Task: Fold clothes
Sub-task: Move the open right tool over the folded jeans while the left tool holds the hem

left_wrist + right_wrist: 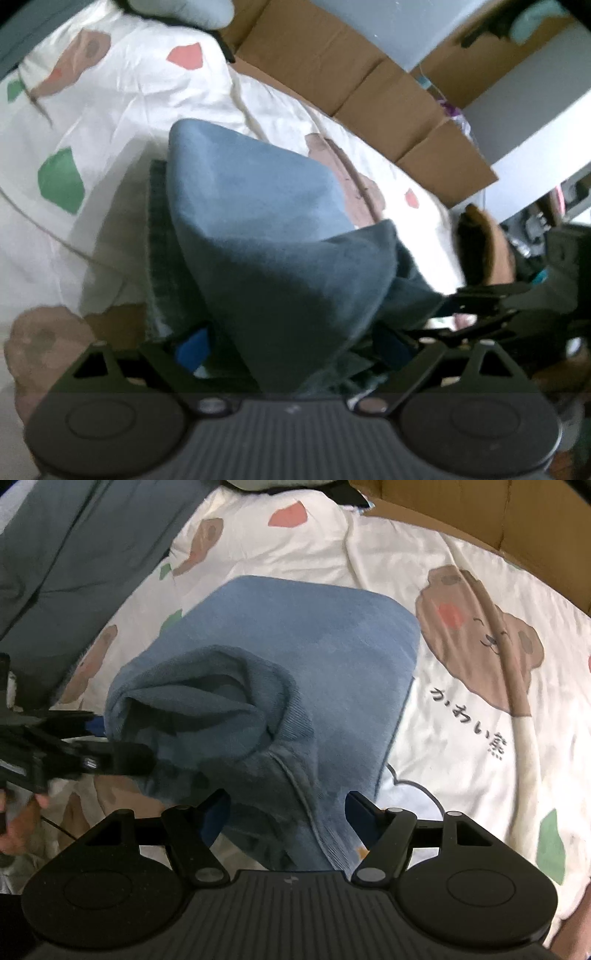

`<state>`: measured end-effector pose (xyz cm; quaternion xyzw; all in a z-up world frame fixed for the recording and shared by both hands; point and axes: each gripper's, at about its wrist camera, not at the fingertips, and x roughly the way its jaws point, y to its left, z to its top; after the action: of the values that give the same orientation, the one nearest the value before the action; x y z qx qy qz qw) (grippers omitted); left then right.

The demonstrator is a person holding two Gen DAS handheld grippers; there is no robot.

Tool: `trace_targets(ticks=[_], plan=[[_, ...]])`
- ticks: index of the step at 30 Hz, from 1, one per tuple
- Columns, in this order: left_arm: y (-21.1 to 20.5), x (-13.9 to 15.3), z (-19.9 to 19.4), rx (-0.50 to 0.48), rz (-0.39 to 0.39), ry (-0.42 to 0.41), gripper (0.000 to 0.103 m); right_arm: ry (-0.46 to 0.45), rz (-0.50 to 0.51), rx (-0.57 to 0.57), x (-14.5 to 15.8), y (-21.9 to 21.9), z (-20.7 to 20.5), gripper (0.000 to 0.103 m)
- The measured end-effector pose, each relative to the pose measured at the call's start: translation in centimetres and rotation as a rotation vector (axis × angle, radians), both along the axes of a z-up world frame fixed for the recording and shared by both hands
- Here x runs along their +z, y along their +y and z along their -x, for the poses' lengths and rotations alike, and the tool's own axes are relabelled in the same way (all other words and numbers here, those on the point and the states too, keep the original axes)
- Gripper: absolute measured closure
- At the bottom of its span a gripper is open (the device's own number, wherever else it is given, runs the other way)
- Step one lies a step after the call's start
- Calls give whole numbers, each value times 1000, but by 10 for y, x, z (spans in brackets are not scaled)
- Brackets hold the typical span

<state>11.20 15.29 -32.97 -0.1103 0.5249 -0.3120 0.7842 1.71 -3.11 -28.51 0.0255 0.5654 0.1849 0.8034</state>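
Blue garment (295,657) lies bunched right under both cams on a white bedsheet (461,572) w/ brown bears, green + pink patches and some black script. Right wrist view: right gripper (288,808) points down at the cloth, its 2 fingers (364,808) spread wide, a ribbed hem running between them; pads don't look pressed on the fabric. Far half of the garment lies flat w/ a rounded corner, near half humps up in a rumpled fold. Left gripper (122,755) comes in from the left edge of that view, its tip at the side of the hump; a hand (18,823) shows behind it.

Left wrist view: cloth rises in a peak over the left gripper (288,347), draped across the gap between the fingers. 1 blue pad (192,349) shows at left, the other is half buried under fabric. Fingers are spread wide, cloth between them but not pinched as far as I can see. Right gripper (476,295) enters from the right edge, blurred. Cardboard boxes (351,74) line the far side of the bed. Grey bedding (66,554) lies top left in the right view.
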Motion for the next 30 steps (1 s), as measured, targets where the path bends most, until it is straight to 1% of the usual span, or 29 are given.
trace_targets(ticks=[1,3,4,5,6,8,10,13,21,23,26,30], plan=[[2,2,-1,10,4,-7,13,-10,3,4,0,2,0,31],[8,6,-2,32,20,-22,13,-29,18,18,0,6,1,38],[11,8,-2,43,28,-29,14,-37,24,27,1,7,1,44],[13,10,-2,53,28,-37,14,-46,28,36,1,8,2,52],[16,11,-2,63,26,-46,14,-54,31,45,2,9,3,56],[25,13,-1,88,28,-46,14,-63,38,61,4,9,6,69],[34,13,0,113,34,-40,14,-67,45,75,6,9,8,75],[48,12,3,145,50,-19,14,-69,51,95,8,9,15,77],[84,-4,15,227,71,58,16,-59,76,151,7,21,34,77],[90,-5,19,228,79,71,20,-57,86,164,7,25,39,76],[101,-3,22,225,107,84,20,-49,102,187,8,29,48,74],[118,6,22,227,160,85,20,-21,104,192,11,23,58,74]])
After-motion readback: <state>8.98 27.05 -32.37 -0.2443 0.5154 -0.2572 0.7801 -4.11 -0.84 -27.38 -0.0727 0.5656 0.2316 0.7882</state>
